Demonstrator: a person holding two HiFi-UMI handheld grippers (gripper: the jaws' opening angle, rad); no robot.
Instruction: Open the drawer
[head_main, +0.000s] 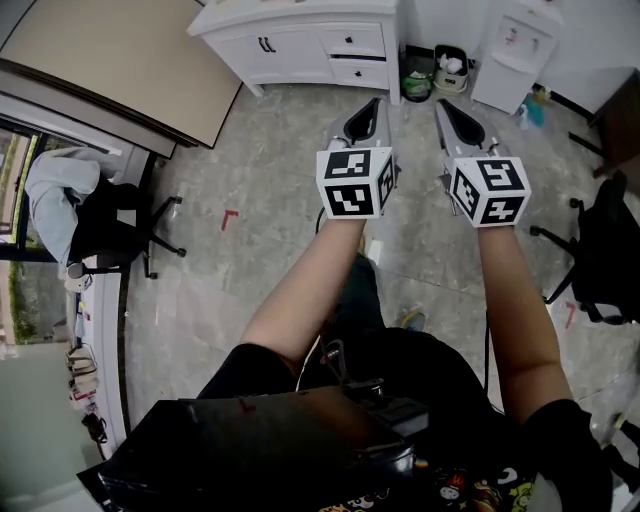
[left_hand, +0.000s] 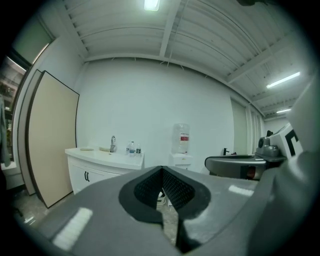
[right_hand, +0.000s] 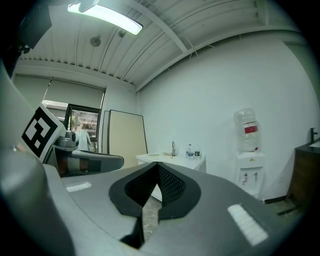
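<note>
Dark clothing (head_main: 300, 440) on the person's lap fills the bottom of the head view, and two bare forearms (head_main: 300, 290) reach forward from it. The left gripper (head_main: 372, 108) and the right gripper (head_main: 445, 108) are held side by side above the grey floor (head_main: 270, 260). In the left gripper view the fingers (left_hand: 148, 189) are together at the tips with nothing between them. The right gripper view shows its fingers (right_hand: 171, 187) pressed together the same way, empty. The drawer (head_main: 352, 41) sits flush and closed in the white cabinet (head_main: 290, 50) ahead, with a lower drawer (head_main: 358, 73) under it, well apart from both grippers. A water dispenser (head_main: 512, 50) stands to the cabinet's right, with a bin (head_main: 451, 68) between them
</note>
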